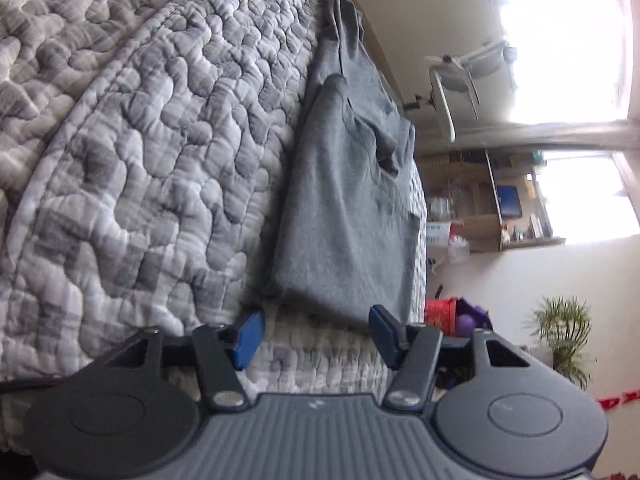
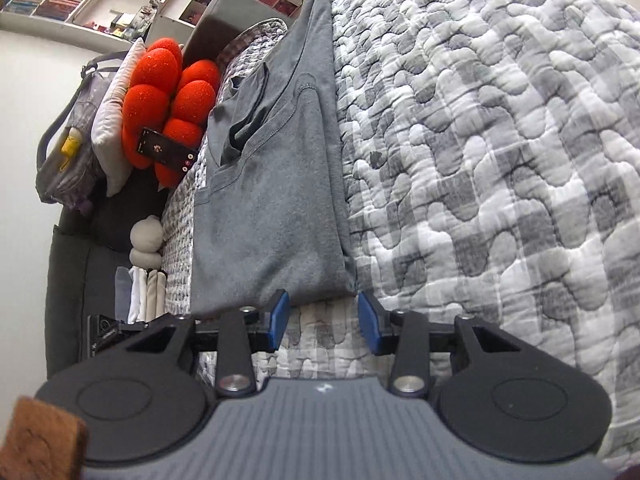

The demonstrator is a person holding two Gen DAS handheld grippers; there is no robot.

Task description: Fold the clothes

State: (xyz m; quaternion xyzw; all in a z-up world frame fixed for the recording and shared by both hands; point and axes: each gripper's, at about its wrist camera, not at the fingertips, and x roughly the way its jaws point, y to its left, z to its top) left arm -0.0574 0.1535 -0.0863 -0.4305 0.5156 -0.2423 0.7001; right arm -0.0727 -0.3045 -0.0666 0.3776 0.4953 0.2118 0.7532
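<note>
The grey shirt [image 1: 344, 200] lies partly folded on the quilted bed [image 1: 140, 160], long axis running away from both tools. Left tool [image 1: 316, 334] and right tool [image 2: 323, 322] stand open, empty, just short of its near edge, about equally close.

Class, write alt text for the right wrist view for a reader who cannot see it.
A gray shirt, partly folded, lies on a gray quilt. The open right gripper sits just short of its near edge, holding nothing. A red cushion lies beyond.
</note>
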